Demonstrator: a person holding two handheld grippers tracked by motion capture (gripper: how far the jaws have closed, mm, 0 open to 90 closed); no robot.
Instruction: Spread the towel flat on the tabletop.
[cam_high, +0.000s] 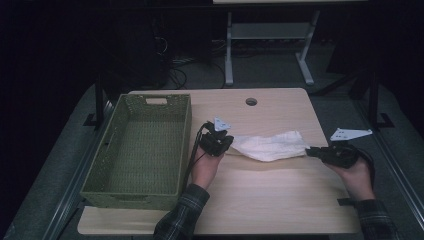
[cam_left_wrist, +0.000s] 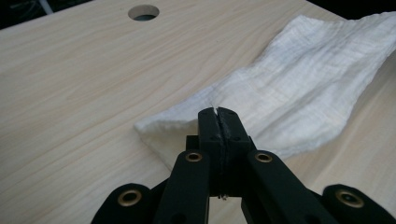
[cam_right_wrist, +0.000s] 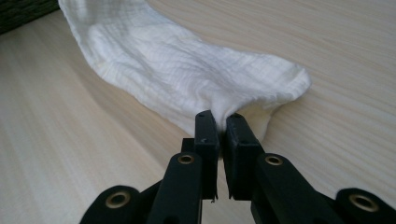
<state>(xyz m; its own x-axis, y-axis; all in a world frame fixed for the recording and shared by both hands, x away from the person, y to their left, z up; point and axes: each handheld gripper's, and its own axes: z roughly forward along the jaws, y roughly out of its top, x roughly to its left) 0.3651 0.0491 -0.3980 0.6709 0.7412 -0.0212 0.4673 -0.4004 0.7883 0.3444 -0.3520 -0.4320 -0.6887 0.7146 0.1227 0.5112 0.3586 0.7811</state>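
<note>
The table (cam_high: 260, 200) carries a green basket (cam_high: 142, 150) along its left side. Right of the basket, near mid-table, a white cloth (cam_high: 270, 145) stretches crosswise, its middle sagging to the wood. The left gripper (cam_high: 226, 143) sits just right of the basket, jaws pressed together on the cloth's near end. The right gripper (cam_high: 310, 151), farthest from the basket, pinches the cloth's other end between narrow jaws.
</note>
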